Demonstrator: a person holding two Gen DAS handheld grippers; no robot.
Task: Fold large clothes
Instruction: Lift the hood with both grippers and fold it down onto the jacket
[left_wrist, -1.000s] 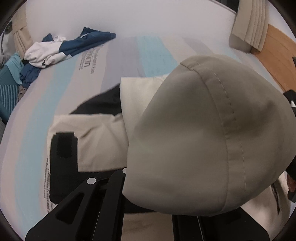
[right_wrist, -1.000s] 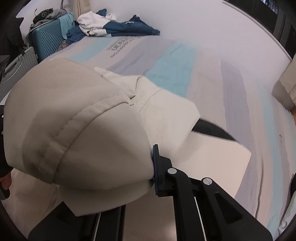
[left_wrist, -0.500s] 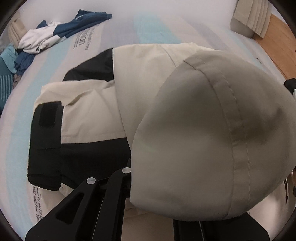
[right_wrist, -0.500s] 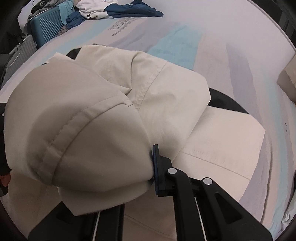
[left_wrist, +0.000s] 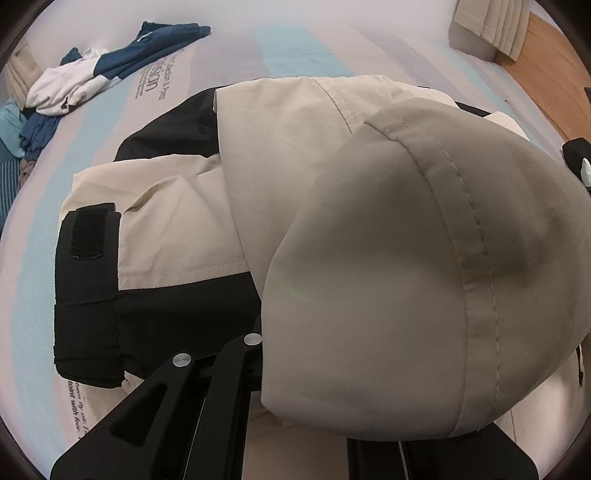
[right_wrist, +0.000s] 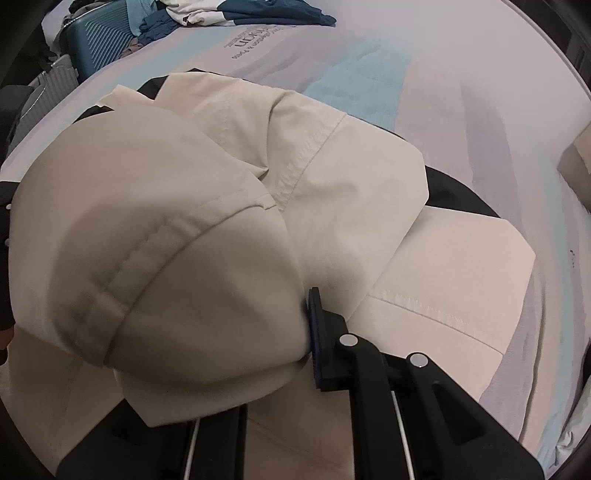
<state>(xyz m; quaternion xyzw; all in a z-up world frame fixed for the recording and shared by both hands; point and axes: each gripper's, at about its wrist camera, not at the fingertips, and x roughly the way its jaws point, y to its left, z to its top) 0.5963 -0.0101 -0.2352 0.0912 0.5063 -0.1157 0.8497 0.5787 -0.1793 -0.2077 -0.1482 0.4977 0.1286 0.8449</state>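
A large cream and black jacket (left_wrist: 177, 236) lies folded on the striped bed; it also shows in the right wrist view (right_wrist: 443, 280). Its cream hood (left_wrist: 424, 277) bulges up in front of both cameras. My left gripper (left_wrist: 306, 369) is shut on the hood's left edge; the fingertips are hidden under the cloth. My right gripper (right_wrist: 266, 339) is shut on the hood (right_wrist: 155, 258) at its right edge, with the blue pad of the right finger (right_wrist: 316, 332) pressed against the cloth. A black cuff with a velcro strip (left_wrist: 88, 236) lies at the jacket's left side.
A pile of blue and white clothes (left_wrist: 96, 74) lies at the far end of the bed (left_wrist: 303, 55), also in the right wrist view (right_wrist: 236, 11). A teal suitcase (right_wrist: 99, 40) stands beside the bed. A beige curtain (left_wrist: 491, 26) and wood floor (left_wrist: 550, 81) are at far right.
Both grippers have carried the hood forward and down over the jacket body. More of the folded jacket and its black cuff has come into view below.
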